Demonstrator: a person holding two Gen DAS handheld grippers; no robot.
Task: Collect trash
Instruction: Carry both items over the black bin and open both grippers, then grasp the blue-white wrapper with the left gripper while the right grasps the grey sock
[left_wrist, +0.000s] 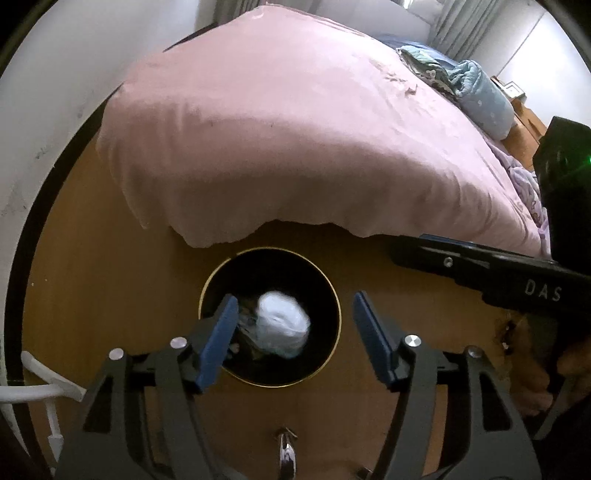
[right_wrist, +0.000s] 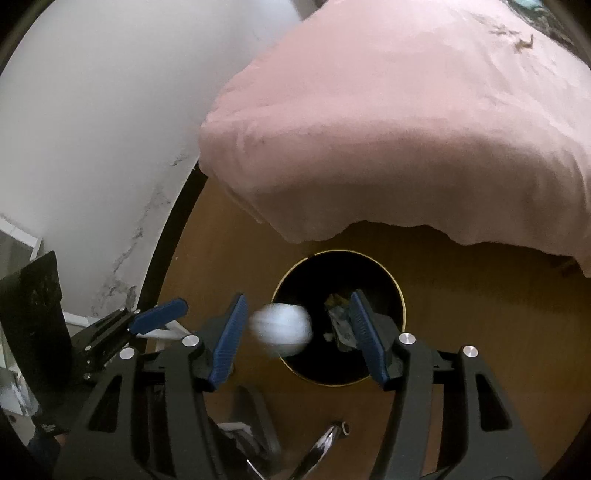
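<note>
A round black bin with a gold rim (left_wrist: 269, 249) (right_wrist: 338, 252) stands on the wooden floor at the foot of the bed. A blurred white crumpled ball (left_wrist: 282, 325) (right_wrist: 280, 328) is in mid-air over the bin's mouth, touching no finger. My left gripper (left_wrist: 295, 332) hangs open above the bin. My right gripper (right_wrist: 297, 332) is also open, with the ball between its blue pads (right_wrist: 229, 339) but apart from them. Crumpled wrappers (right_wrist: 340, 321) lie inside the bin.
A bed under a pink sheet (left_wrist: 295, 129) (right_wrist: 406, 129) overhangs the floor just behind the bin, with a small scrap (left_wrist: 410, 90) on top and blue bedding (left_wrist: 480, 96) at the far end. A white wall (right_wrist: 74, 129) and a white rack (left_wrist: 37, 387) stand at the left.
</note>
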